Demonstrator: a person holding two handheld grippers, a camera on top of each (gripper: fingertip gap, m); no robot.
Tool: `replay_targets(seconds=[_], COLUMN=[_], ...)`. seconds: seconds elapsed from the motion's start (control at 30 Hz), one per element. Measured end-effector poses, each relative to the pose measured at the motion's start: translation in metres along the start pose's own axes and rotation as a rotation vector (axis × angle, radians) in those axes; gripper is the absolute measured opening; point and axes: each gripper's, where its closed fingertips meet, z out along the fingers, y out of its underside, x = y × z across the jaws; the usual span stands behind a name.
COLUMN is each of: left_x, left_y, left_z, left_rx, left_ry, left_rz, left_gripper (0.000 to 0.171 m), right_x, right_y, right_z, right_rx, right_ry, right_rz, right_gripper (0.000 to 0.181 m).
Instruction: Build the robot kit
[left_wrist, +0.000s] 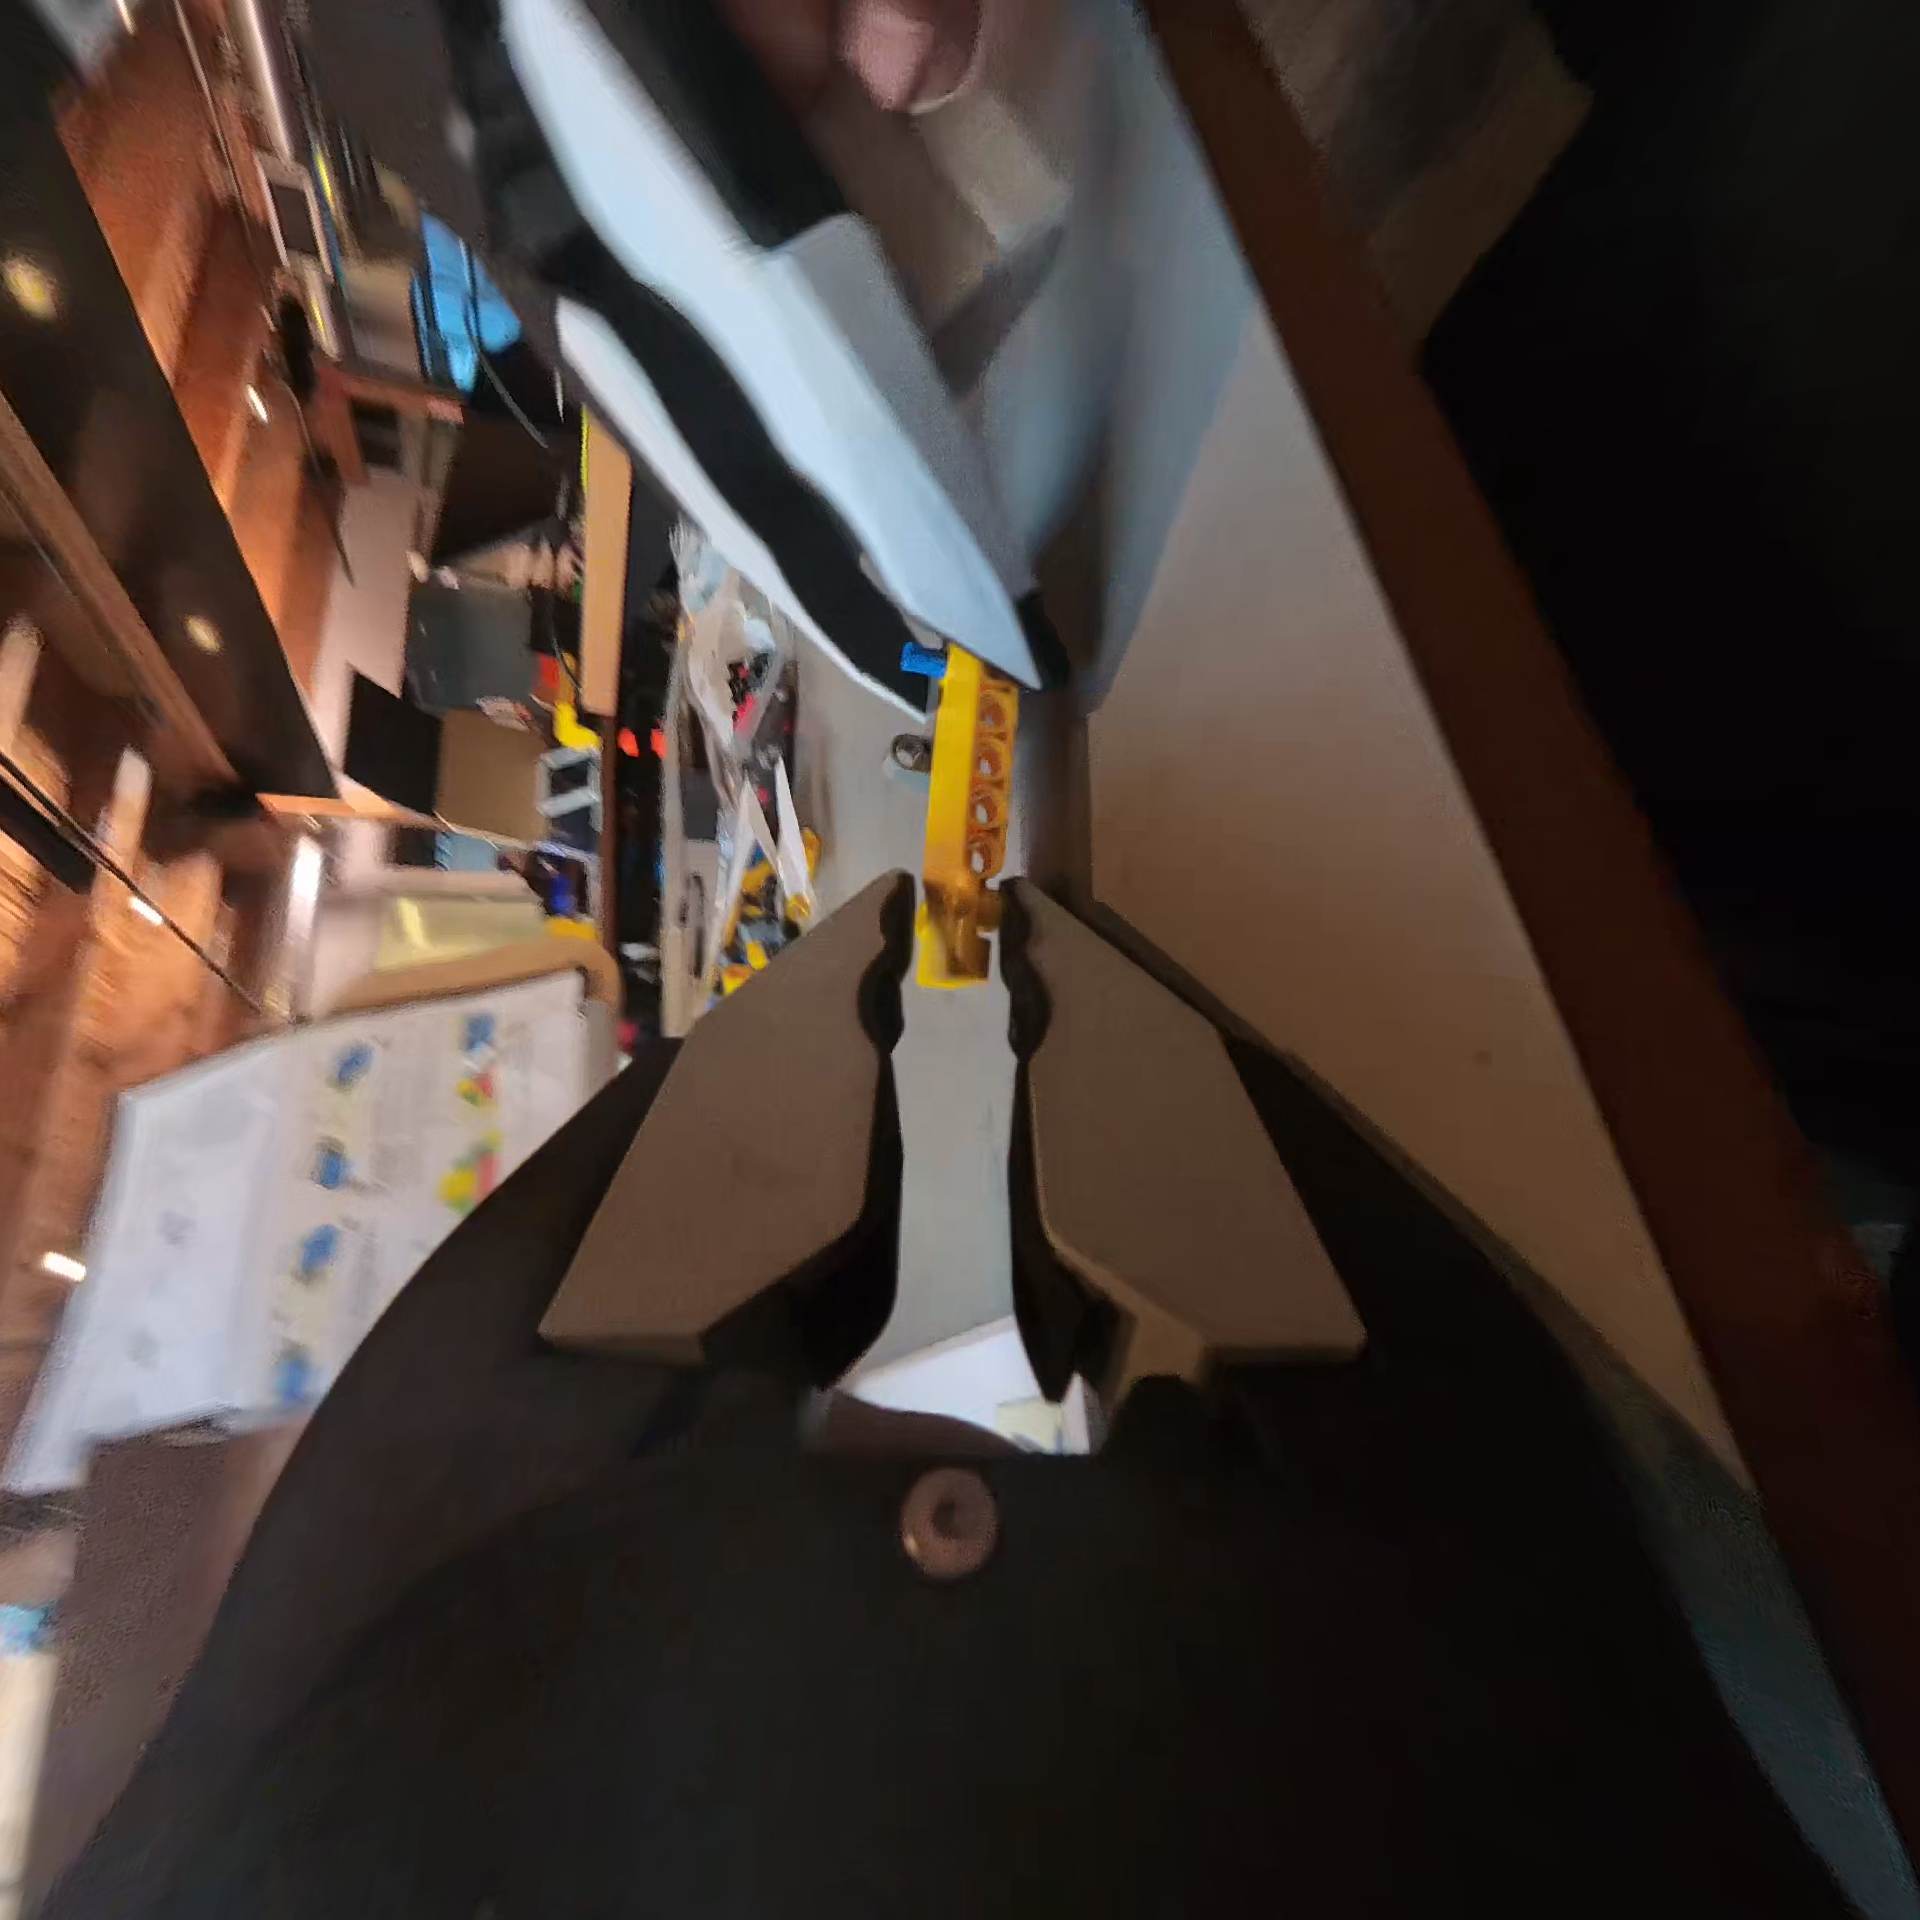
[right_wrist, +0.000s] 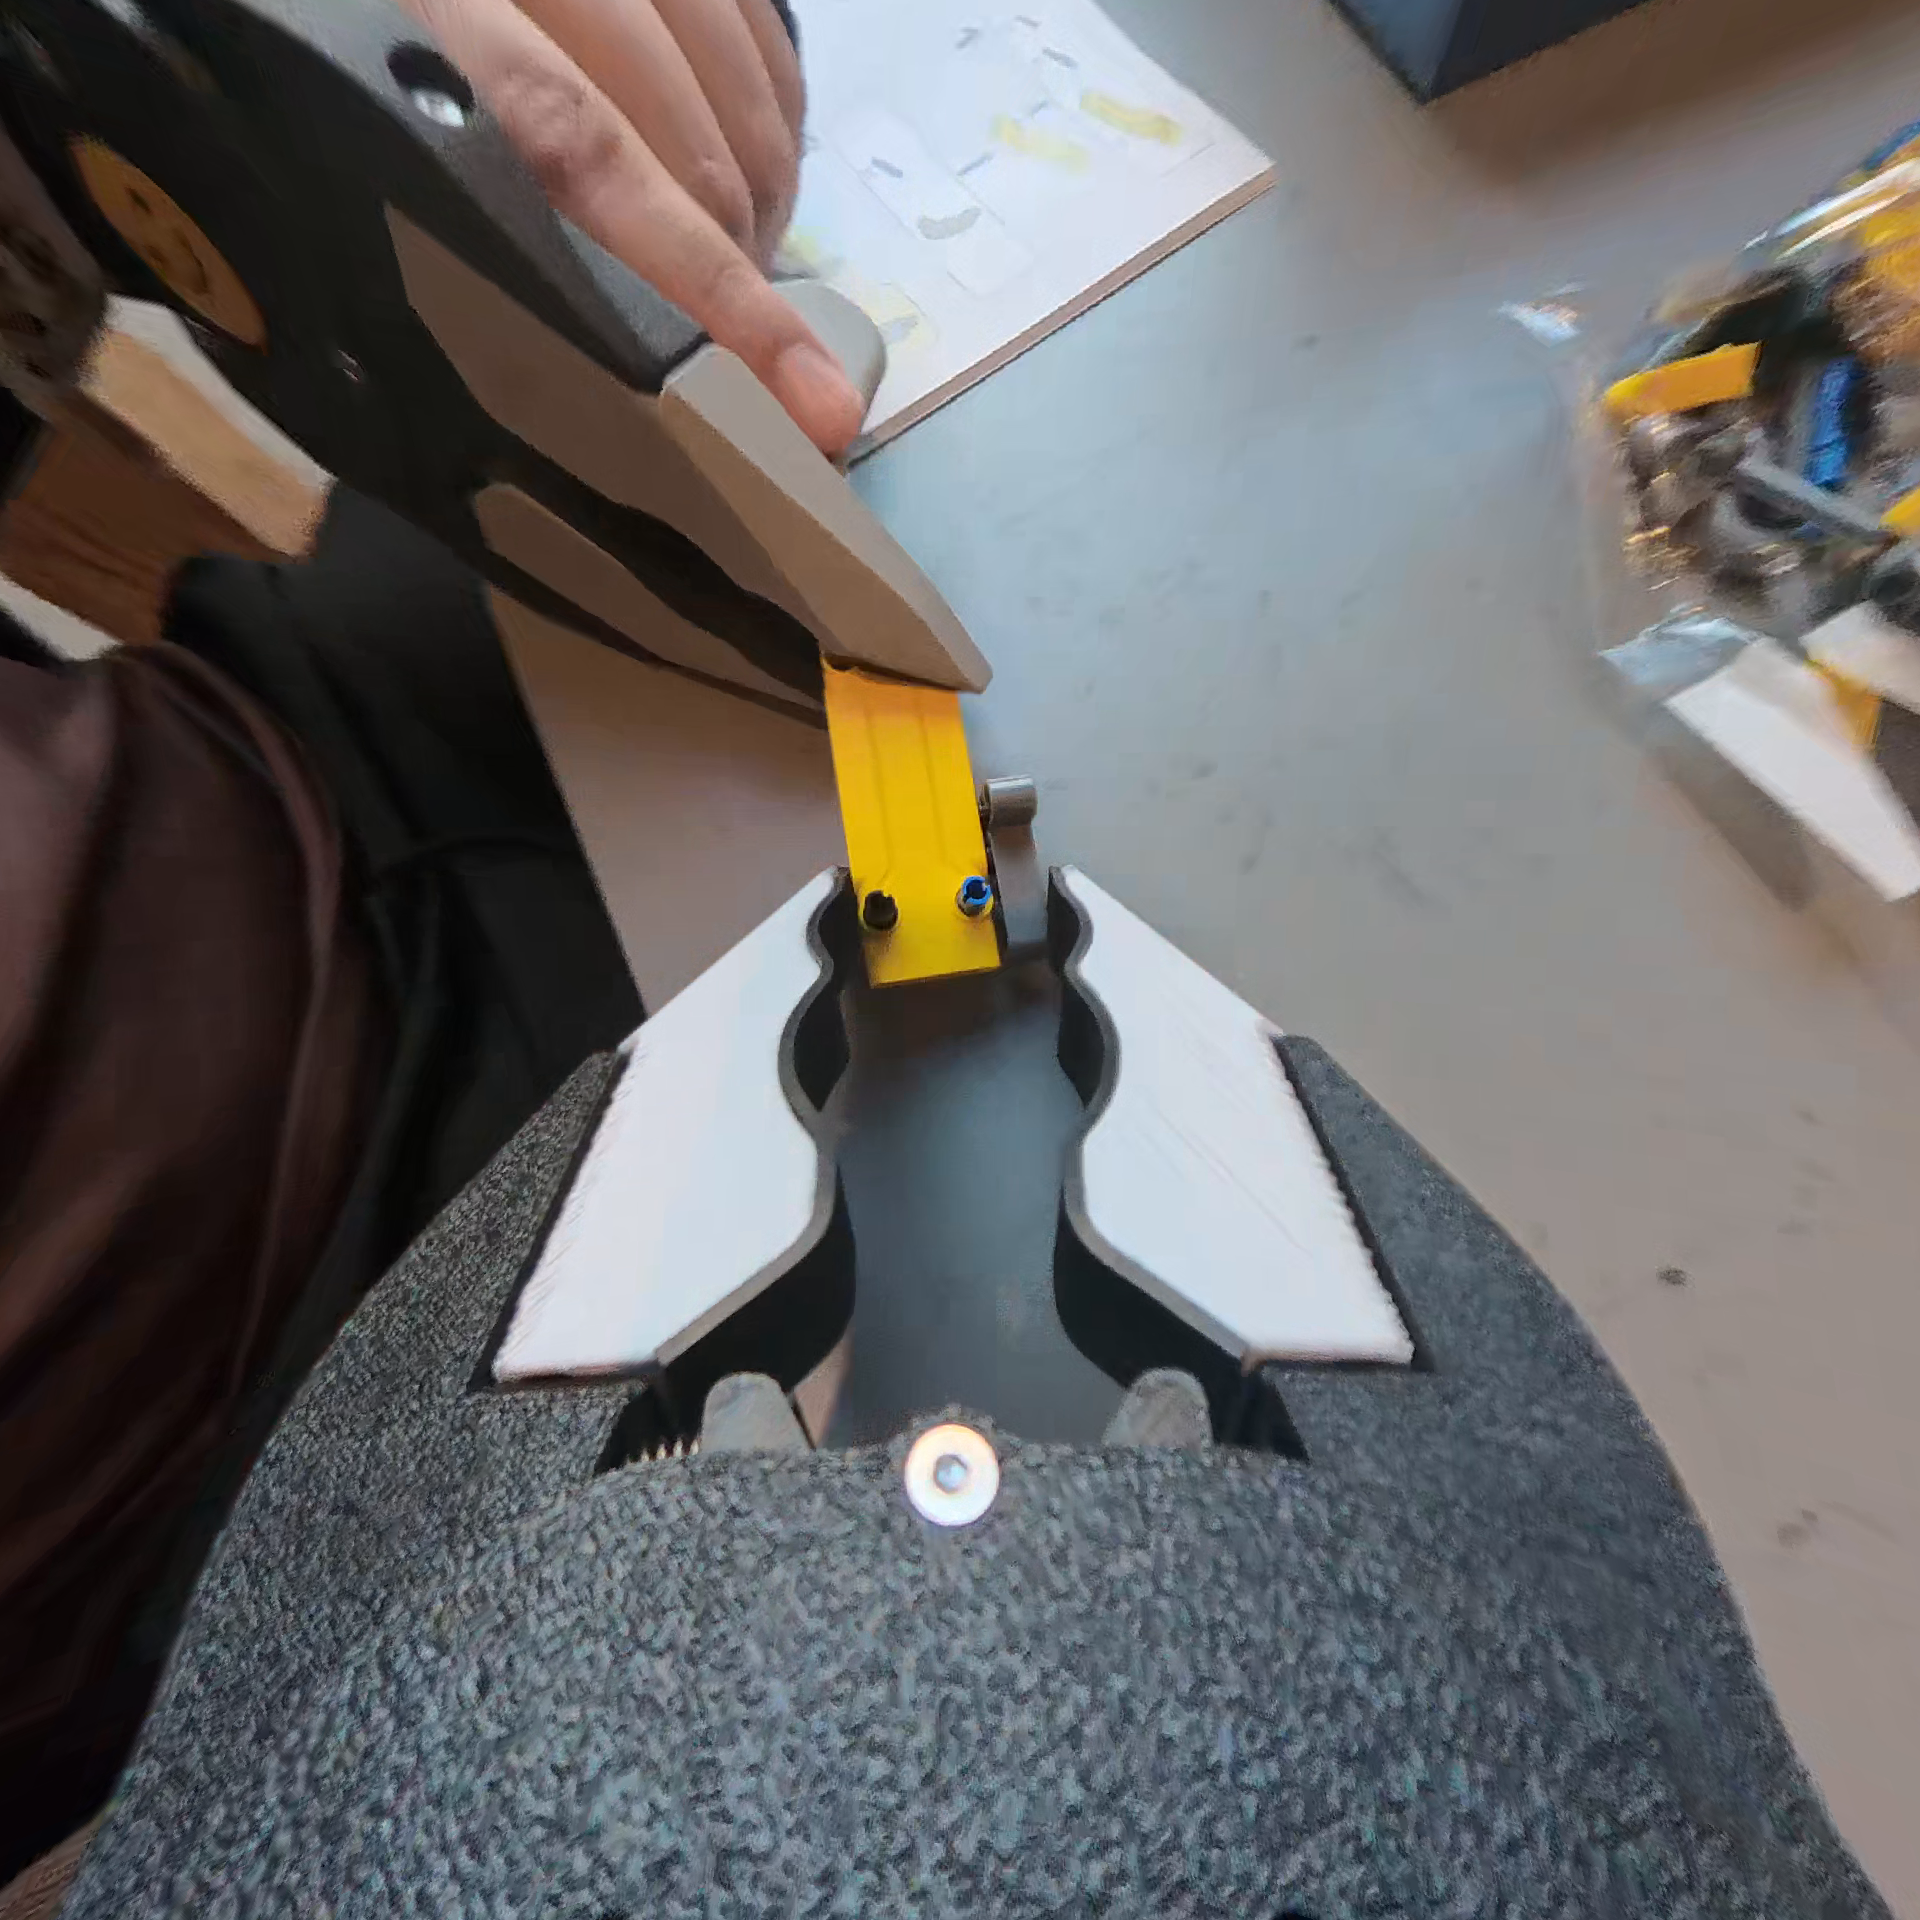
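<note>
A yellow holed beam (left_wrist: 971, 790) is held in the air between both grippers. My left gripper (left_wrist: 958, 914) is shut on its near end. My right gripper (right_wrist: 948, 894) closes on the other end of the beam (right_wrist: 904, 810), its right finger against a grey connector (right_wrist: 1013, 852) fixed to the beam's side. A blue pin (right_wrist: 975, 891) and a black pin (right_wrist: 879, 910) sit in the beam's end holes. The left gripper also shows in the right wrist view (right_wrist: 894, 675), with a hand (right_wrist: 675, 156) on it. The right gripper shows blurred in the left wrist view (left_wrist: 1023, 649).
A grey table (right_wrist: 1351, 727) lies below. An open instruction booklet (right_wrist: 1018, 156) lies at the back; it also shows in the left wrist view (left_wrist: 312, 1195). A plastic bag of yellow, blue and grey parts (right_wrist: 1766, 468) sits at the right. A person's dark clothing (right_wrist: 208, 935) is at the left. Left and right tips are no more than a few centimetres apart.
</note>
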Motion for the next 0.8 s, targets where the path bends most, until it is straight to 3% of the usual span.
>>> replay_targets(seconds=[0.07, 0.13, 0.23, 0.37, 0.5, 0.6, 0.7, 0.8], left_x=[-0.004, -0.009, -0.008, 0.000, -0.014, -0.003, -0.002, 0.008], left_y=[0.005, 0.003, 0.003, 0.005, 0.013, -0.018, -0.021, -0.013], left_z=[-0.001, -0.005, -0.005, -0.001, -0.006, -0.022, -0.042, -0.055], left_rx=[-0.013, 0.008, 0.005, -0.042, -0.215, -0.168, -0.155, -0.186], left_ry=[0.039, 0.121, 0.273, 0.326, 0.157, 0.138, 0.015, -0.016], left_rz=[-0.214, -0.405, -0.620, -0.636, -0.780, -0.879, -0.826, -0.749], left_gripper=[0.020, 0.044, 0.051, 0.038, 0.048, 0.046, 0.043, 0.042], right_x=[0.008, 0.007, 0.006, 0.006, 0.009, 0.008, 0.010, 0.002], right_y=[-0.001, -0.004, -0.003, 0.001, 0.005, 0.007, 0.009, 0.009], right_z=[-0.001, -0.003, -0.002, -0.003, -0.004, -0.004, -0.005, -0.005], right_rx=[-0.028, -0.055, -0.091, -0.139, -0.160, -0.138, -0.126, -0.132], right_ry=[0.135, 0.219, 0.269, 0.250, 0.234, 0.239, 0.273, 0.290], right_rz=[-0.127, -0.239, -0.290, -0.183, -0.046, 0.042, 0.144, 0.156], right_gripper=[0.036, 0.036, 0.035, 0.035, 0.036, 0.036, 0.042, 0.036])
